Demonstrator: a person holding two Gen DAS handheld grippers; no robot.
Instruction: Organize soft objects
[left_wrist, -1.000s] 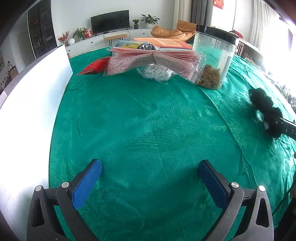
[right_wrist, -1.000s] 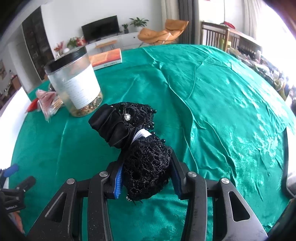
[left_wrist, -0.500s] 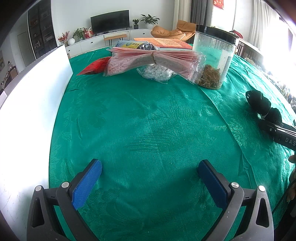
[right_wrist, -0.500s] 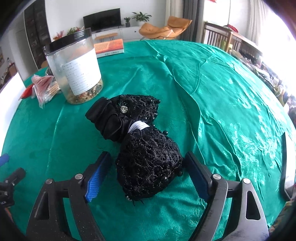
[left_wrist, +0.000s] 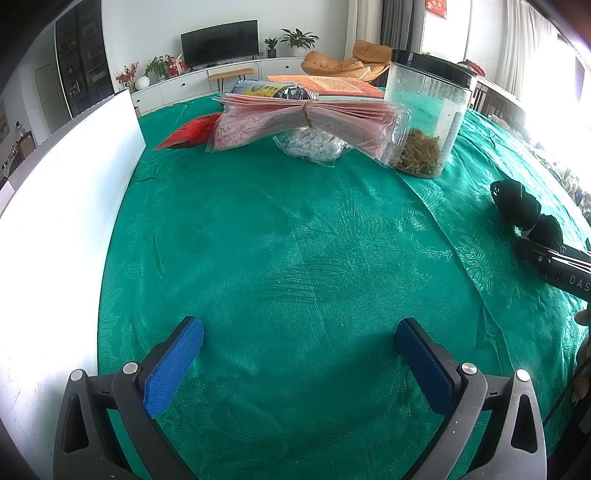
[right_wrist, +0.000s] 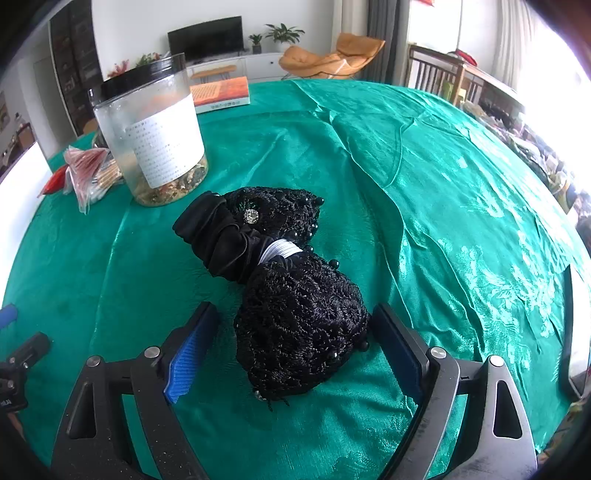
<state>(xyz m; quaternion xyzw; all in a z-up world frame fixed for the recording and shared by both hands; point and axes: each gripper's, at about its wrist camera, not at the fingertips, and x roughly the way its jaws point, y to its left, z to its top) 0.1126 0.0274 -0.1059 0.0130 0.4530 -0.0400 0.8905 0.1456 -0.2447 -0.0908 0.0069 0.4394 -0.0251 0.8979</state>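
Observation:
A black lace hair piece with a satin bow, beads and a white band (right_wrist: 280, 280) lies on the green tablecloth (right_wrist: 424, 192). My right gripper (right_wrist: 295, 343) is open, its blue pads on either side of the near lace end without squeezing it. The same hair piece shows at the right edge of the left wrist view (left_wrist: 524, 212), with the right gripper's finger (left_wrist: 546, 256) beside it. My left gripper (left_wrist: 295, 354) is open and empty above bare cloth.
A clear jar with a black lid (right_wrist: 151, 136) stands just behind the hair piece, also in the left wrist view (left_wrist: 424, 118). Plastic packets (left_wrist: 303, 122) and an orange book (right_wrist: 221, 92) lie at the back. A white board (left_wrist: 55, 229) runs along the left.
My right gripper has opened and let go of the black hair piece, which now rests on the cloth. The left gripper has not moved.

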